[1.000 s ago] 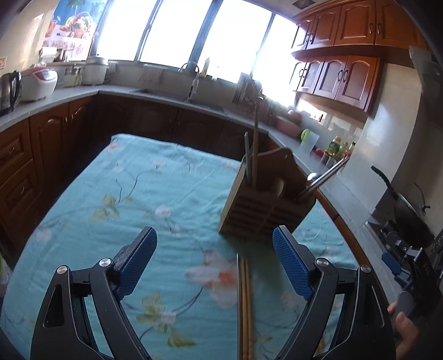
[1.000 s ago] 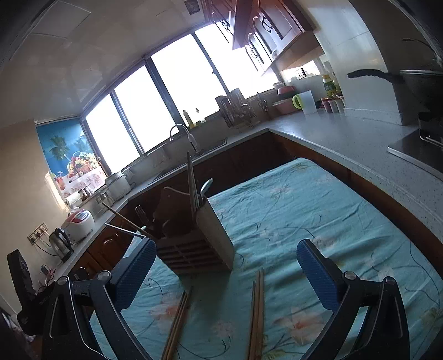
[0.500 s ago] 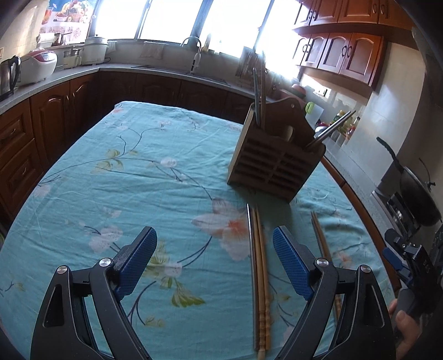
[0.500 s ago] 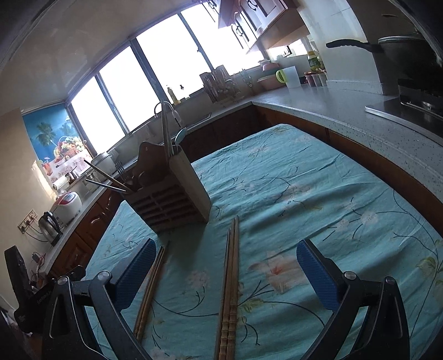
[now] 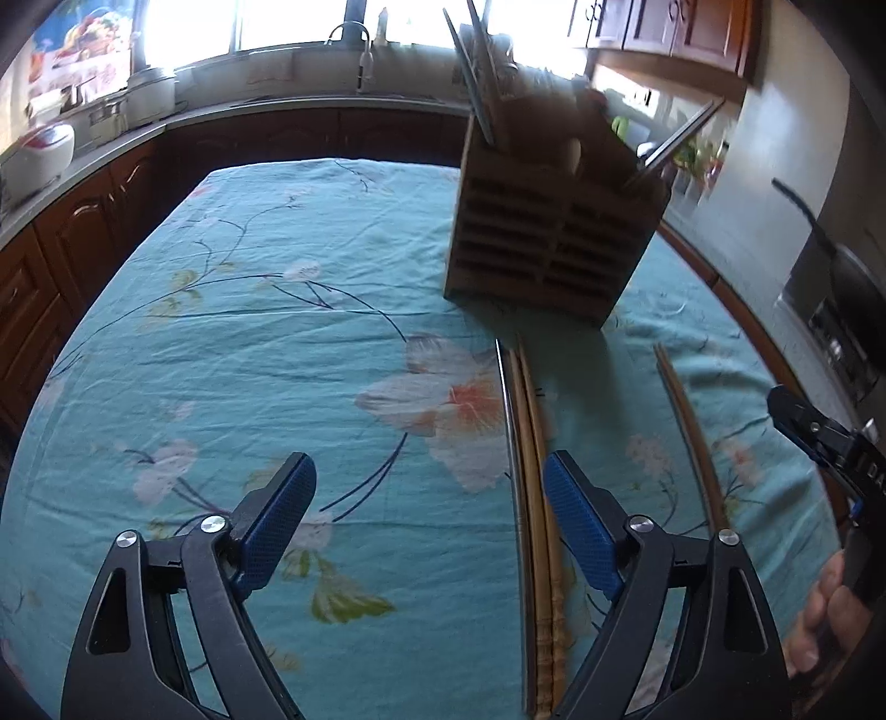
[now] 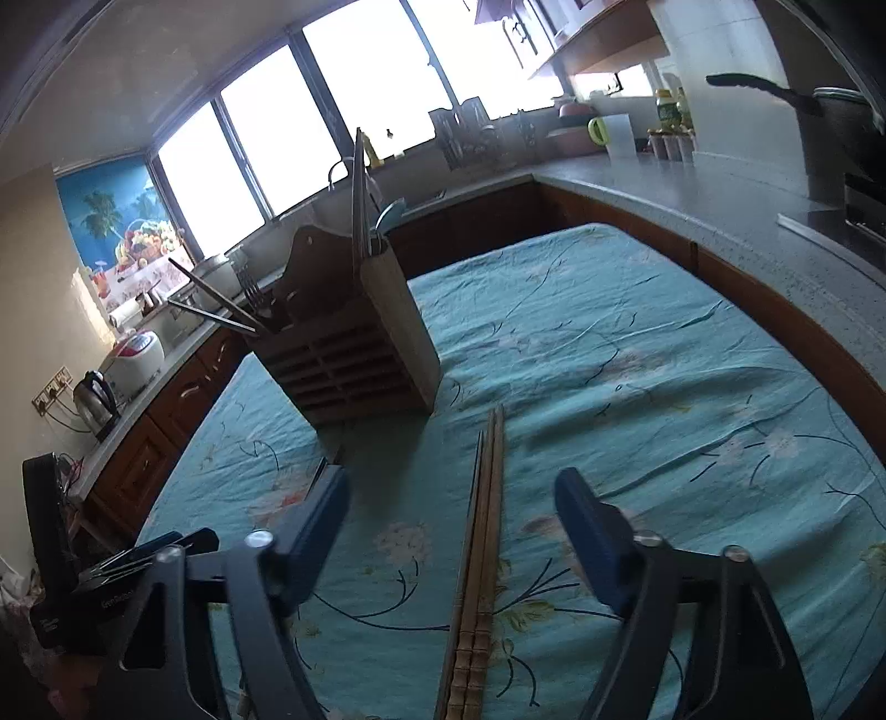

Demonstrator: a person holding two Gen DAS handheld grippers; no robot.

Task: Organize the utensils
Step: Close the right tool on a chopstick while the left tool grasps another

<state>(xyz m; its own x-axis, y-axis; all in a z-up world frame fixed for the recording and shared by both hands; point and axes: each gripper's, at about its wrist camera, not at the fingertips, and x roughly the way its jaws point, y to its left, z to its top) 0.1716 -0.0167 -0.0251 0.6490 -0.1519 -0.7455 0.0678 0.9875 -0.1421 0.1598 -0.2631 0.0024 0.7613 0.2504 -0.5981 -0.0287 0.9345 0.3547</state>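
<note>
A wooden slatted utensil holder [image 5: 554,221] stands on a table with a teal floral cloth [image 5: 277,332]; it also shows in the right wrist view [image 6: 354,354] with chopsticks and a spoon in it. A bundle of wooden chopsticks [image 5: 534,498] lies in front of it, just inside the right finger of my open, empty left gripper [image 5: 426,515]. A second bundle [image 5: 692,437] lies further right. In the right wrist view a chopstick bundle [image 6: 482,531] lies between the fingers of my open, empty right gripper [image 6: 451,526], which is above it.
Dark wood cabinets and a grey counter [image 6: 720,199] wrap around the table, with a sink tap [image 5: 360,50], rice cooker [image 6: 135,354], kettle [image 6: 97,396] and a pan [image 6: 830,111] on the stove. The other gripper shows at the right edge [image 5: 830,443].
Both grippers have tilted down and moved closer to the table. The chopsticks now lie lower and nearer between the fingers. Both stay open.
</note>
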